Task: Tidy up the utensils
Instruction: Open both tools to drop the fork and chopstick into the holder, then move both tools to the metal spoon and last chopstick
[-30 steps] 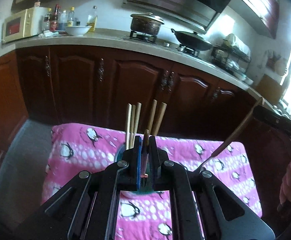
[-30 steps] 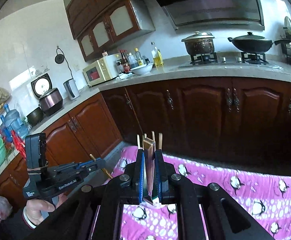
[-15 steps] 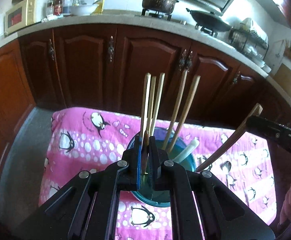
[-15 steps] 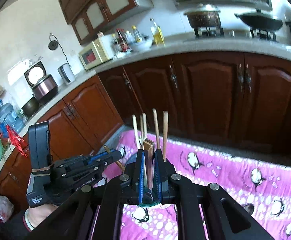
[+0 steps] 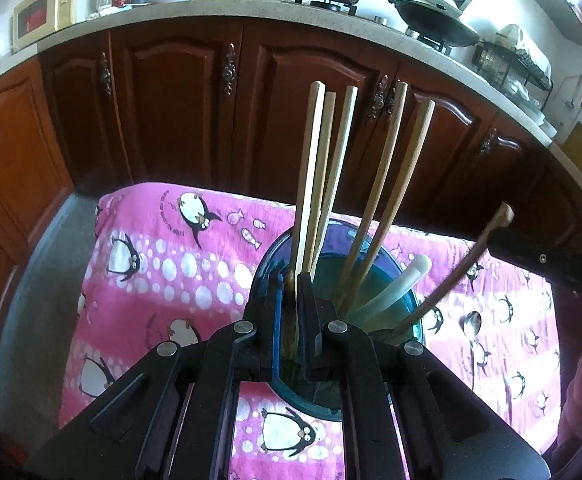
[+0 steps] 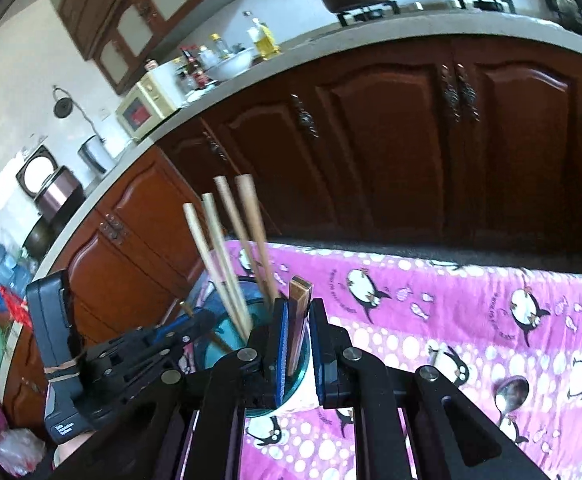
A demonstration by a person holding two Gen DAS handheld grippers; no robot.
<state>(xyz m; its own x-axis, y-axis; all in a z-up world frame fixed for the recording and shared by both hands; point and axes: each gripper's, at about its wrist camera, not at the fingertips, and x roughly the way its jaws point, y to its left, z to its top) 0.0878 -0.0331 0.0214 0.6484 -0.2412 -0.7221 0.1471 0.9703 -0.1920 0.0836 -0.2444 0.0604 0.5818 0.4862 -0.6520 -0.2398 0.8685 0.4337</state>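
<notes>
Since 1 s ago both grippers have dropped toward the teal holder [image 5: 407, 312] at frame centre, the left gripper [image 5: 289, 284] pinching 1 chopstick [image 5: 289, 280] and the right gripper [image 6: 299, 320] pinching another chopstick [image 6: 300, 300], so both look about to go in.

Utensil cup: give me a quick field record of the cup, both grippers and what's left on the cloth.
cup: teal cup on pink penguin cloth
contents: wooden chopsticks upright, white utensil leaning
left gripper: shut on a thin stick, at the cup rim
right gripper: shut on a dark wooden utensil, over the cup
loose: metal spoon on cloth
</notes>
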